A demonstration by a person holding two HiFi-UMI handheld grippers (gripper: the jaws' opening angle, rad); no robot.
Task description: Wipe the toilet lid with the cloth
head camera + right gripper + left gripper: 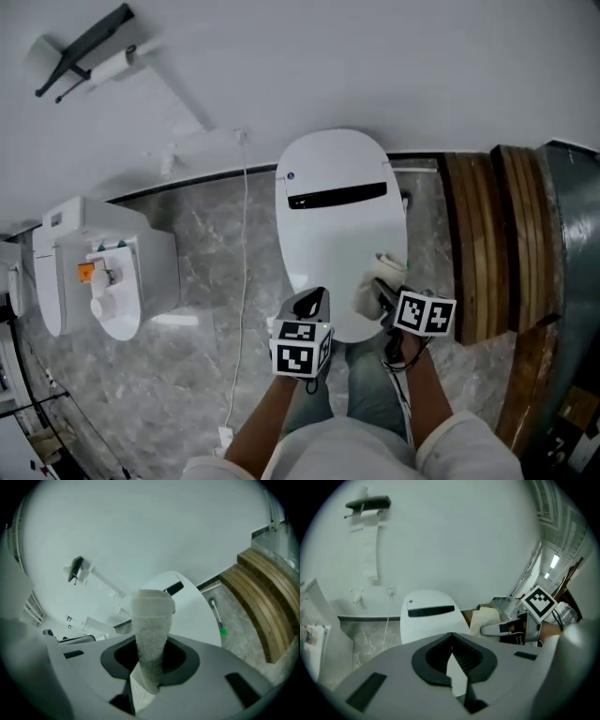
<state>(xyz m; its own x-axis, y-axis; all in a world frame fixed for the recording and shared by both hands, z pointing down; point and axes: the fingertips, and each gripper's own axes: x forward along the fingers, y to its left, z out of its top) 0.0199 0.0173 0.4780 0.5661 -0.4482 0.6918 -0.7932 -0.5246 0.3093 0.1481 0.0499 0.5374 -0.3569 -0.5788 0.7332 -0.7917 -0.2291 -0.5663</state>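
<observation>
Left gripper (310, 304) (452, 652): jaws clenched, ribbed pads meeting, nothing between them. Right gripper (380, 292) (149, 670): jaws clamped on the cloth (379, 282) (151, 630). Cloth is pale, off-white, with a towelling nap, folded into a narrow band. It stands up out of the jaws and its top end is turned over into a blunt cap. From the head view it sits bunched over the near right edge of the lid (342, 234); whether it touches the lid I cannot tell. Left gripper is over the near left edge, well apart from the cloth. Lid (425, 616) (190, 606) is down, glossy white, oval, with a black strip (337, 197) across its far end and a small dot at the far left corner. Floor (187, 356) is grey marbled stone. A white cable (246, 281) runs down the wall and along the floor left of the lid. Further left stands a white unit (141, 272), open at the top, with an orange piece (85, 272) and white fittings in it. On the wall above is a black holder (84, 47). Right of the lid are stacked curved wooden boards (487, 244). On the floor between them lies a thin stick with a green tip (223, 631).
</observation>
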